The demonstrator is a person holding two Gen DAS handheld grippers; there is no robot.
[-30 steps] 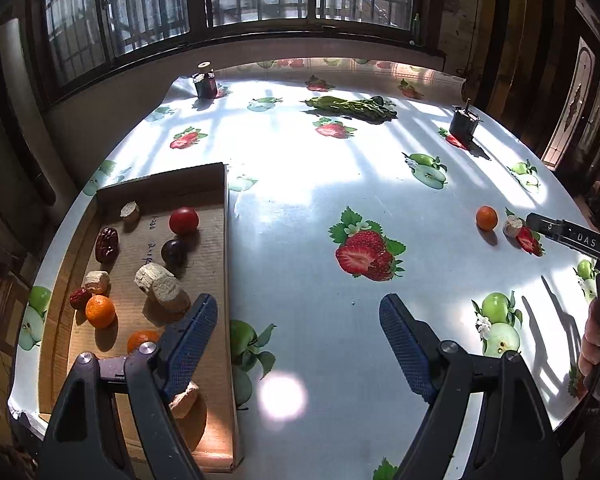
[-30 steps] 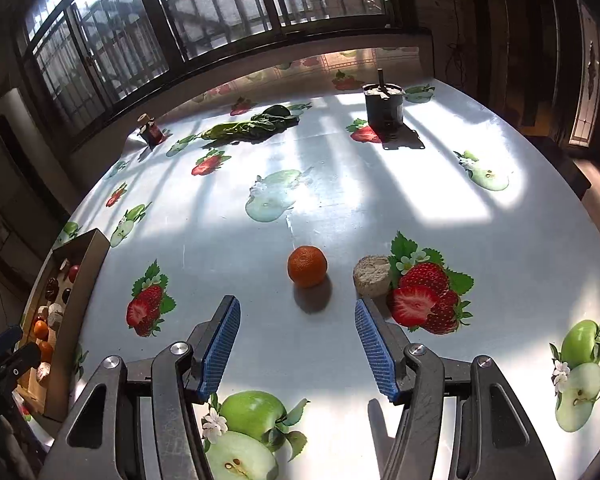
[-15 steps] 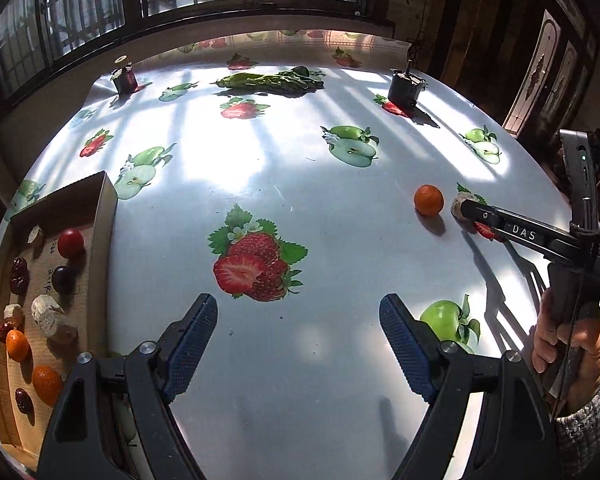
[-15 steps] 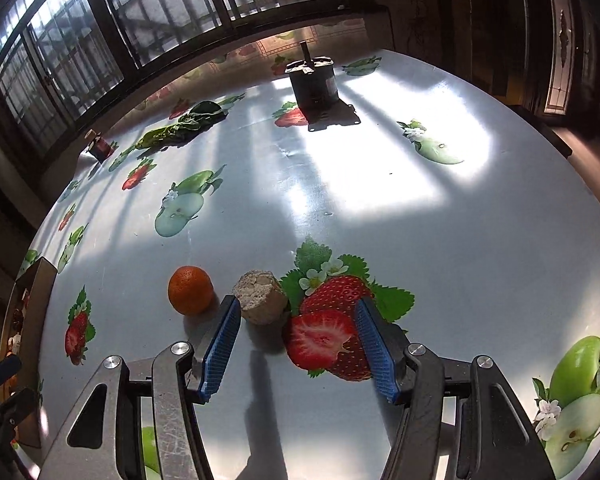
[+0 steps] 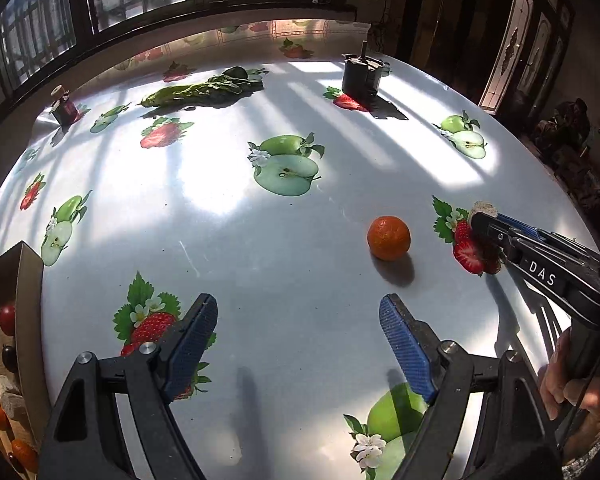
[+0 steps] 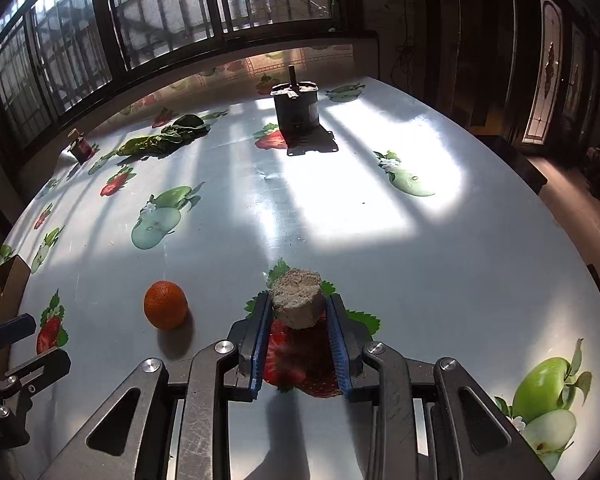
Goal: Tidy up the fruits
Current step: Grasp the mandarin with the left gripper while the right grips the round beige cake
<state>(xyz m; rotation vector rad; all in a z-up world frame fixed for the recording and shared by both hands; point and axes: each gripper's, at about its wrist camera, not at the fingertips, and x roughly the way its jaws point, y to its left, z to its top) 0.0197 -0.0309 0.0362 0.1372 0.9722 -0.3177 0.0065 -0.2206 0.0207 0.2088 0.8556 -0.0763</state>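
Observation:
A beige, rough-topped fruit chunk (image 6: 298,302) sits over a printed strawberry on the tablecloth. My right gripper (image 6: 299,304) is closing on it, and its blue pads press on both of the chunk's sides. Left of it lies an orange (image 6: 165,305). In the left wrist view the orange (image 5: 389,238) is ahead and to the right of my left gripper (image 5: 298,304), which hovers open with nothing between its fingers. The right gripper (image 5: 480,220) reaches in from the right, with the chunk (image 5: 485,208) at its tip. A cardboard box (image 5: 28,280) holding several fruits stands at the left edge.
A dark metal motor-like block (image 6: 296,110) stands at the far side. Leafy greens (image 6: 160,140) and a small jar (image 6: 80,146) lie far left. A person's hand (image 5: 572,392) holds the right gripper's handle. The table edge curves round on the right.
My right gripper shifted from the orange to the beige chunk and shut on it. My left gripper swung right, away from the box, toward the orange.

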